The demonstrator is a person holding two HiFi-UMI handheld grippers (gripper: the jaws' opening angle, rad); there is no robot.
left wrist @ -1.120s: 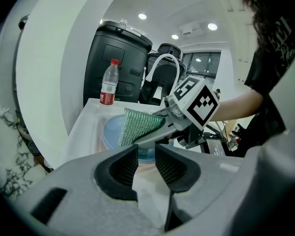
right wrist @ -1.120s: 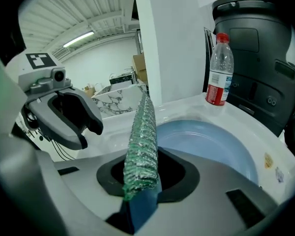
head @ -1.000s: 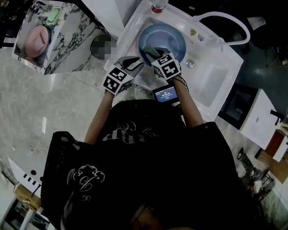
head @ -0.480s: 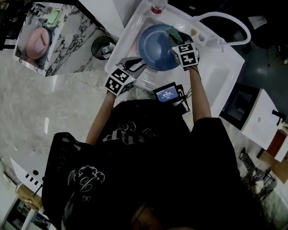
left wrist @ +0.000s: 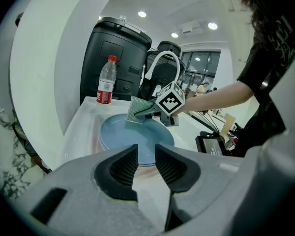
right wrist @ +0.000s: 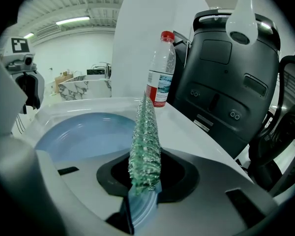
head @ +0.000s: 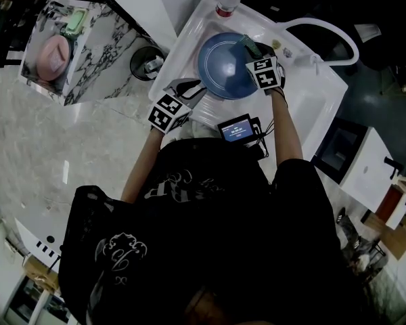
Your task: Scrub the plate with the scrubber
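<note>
As the right gripper clenches its jaws on a green scrubber, the mesh pad stands on edge and rises straight out ahead of the jaws. A blue plate lies flat in a white sink, below and to the left of those jaws, while a water bottle with a red cap stands on the sink's rim beyond the scrubber's tip. Seen from the head view, the scrubber sits over the plate's far edge; whether pad and plate touch cannot be told. The left gripper is released, its jaws parted by a slim gap with nothing between them. Straight ahead of these jaws lies the plate, close to their tips but not between them, and across it the right gripper holds the scrubber at the far rim. A white curved hose arches behind that gripper, and a small screen rests to the right of the left jaws, on the sink's near edge.
</note>
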